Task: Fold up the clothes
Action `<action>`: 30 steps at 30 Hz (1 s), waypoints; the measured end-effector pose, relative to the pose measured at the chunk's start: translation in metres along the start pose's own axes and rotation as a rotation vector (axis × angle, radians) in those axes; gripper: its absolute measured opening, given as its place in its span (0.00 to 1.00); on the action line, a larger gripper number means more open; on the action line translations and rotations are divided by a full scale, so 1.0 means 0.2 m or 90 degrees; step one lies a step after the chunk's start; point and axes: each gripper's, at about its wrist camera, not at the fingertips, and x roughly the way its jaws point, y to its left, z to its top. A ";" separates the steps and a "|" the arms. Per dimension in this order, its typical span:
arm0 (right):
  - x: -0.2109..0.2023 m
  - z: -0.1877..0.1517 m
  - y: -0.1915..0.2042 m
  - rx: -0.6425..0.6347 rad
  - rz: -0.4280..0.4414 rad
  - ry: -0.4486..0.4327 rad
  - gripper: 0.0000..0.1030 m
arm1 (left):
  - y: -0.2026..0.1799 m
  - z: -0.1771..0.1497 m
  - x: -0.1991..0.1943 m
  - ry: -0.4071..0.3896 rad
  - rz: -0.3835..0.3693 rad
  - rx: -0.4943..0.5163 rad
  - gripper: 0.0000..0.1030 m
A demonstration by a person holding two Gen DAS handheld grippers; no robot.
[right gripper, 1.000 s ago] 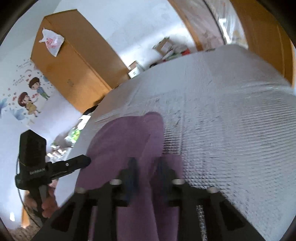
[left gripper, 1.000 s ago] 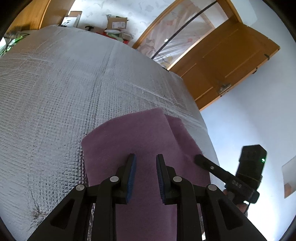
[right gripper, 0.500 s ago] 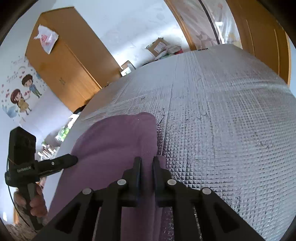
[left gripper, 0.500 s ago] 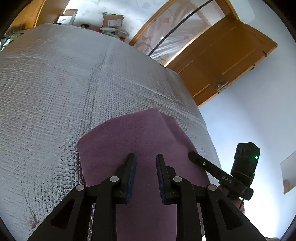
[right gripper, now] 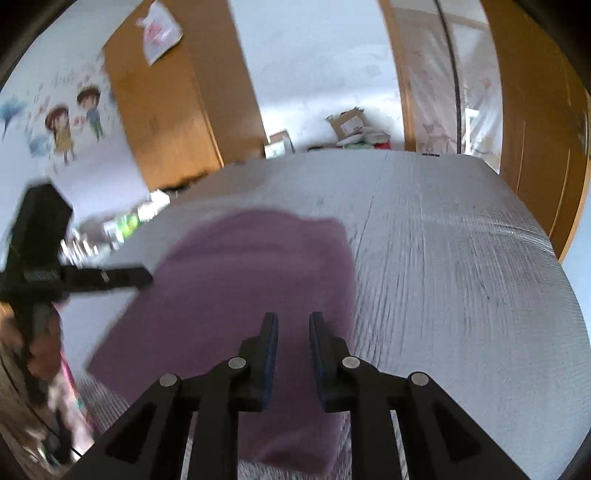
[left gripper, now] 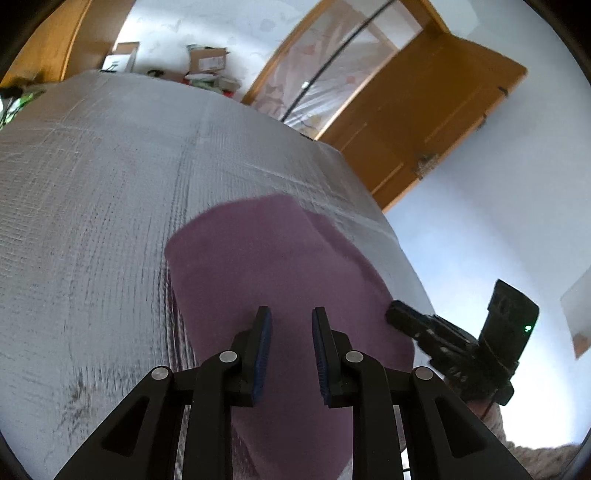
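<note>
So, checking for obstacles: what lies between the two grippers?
Only the folded purple garment on the silver surface; nothing else lies between the left gripper and right gripper, seen in the left wrist view.

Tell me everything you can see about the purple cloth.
The purple cloth looks like soft, fuzzy fleece. It lies folded flat near a corner of the silver quilted table, with a second layer's edge showing along one side. Neither open gripper's fingers hold it; whether they touch it is unclear.

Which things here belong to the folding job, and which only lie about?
For the job:
- purple cloth
- left tongs, open
- right tongs, open, just widened
- silver quilted surface

Lying about:
- cardboard boxes
- white plastic bag
- wall sticker
</note>
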 end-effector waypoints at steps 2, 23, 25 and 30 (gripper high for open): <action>0.04 -0.05 0.02 -0.009 -0.018 0.014 0.18 | 0.01 -0.03 0.01 0.008 0.002 -0.001 0.22; -0.20 -0.21 -0.07 0.027 -0.034 0.004 0.18 | 0.02 -0.14 -0.02 -0.007 0.036 -0.001 0.22; -0.16 -0.20 -0.05 0.015 -0.030 0.014 0.18 | 0.02 -0.14 -0.02 -0.007 0.038 0.002 0.22; -0.14 -0.26 -0.10 0.043 -0.021 0.032 0.18 | 0.03 -0.16 -0.03 -0.005 0.043 0.002 0.22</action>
